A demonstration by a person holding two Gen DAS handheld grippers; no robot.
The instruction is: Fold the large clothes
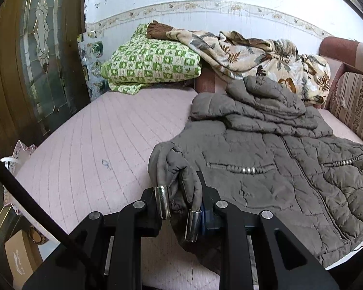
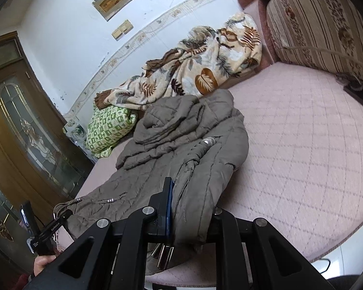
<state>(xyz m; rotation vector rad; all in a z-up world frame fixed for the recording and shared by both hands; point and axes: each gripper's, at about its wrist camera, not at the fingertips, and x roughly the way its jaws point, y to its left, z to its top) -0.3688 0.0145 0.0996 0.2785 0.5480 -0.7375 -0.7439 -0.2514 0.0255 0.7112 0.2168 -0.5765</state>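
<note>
A grey-brown quilted jacket point(image 1: 266, 169) lies on the pink quilted bed cover point(image 1: 96, 145), hood toward the wall. My left gripper point(image 1: 181, 191) is shut on a bunched corner of its hem, lifted a little; two metal cord ends point(image 1: 163, 201) hang by the fingers. In the right wrist view the jacket point(image 2: 181, 149) stretches away, and my right gripper point(image 2: 186, 193) is shut on the other hem corner. Fabric drapes over its right finger and hides it. The left gripper point(image 2: 48, 227) shows at the lower left, held by a hand point(image 2: 41, 263).
A green checked pillow point(image 1: 152, 65) and a leaf-print blanket point(image 1: 254, 53) lie against the far wall. A striped cushion point(image 2: 321, 29) lines the right side. A wooden door with glass point(image 1: 36, 60) stands left; a cardboard box point(image 1: 19, 258) and a bag point(image 1: 19, 154) sit beside the bed.
</note>
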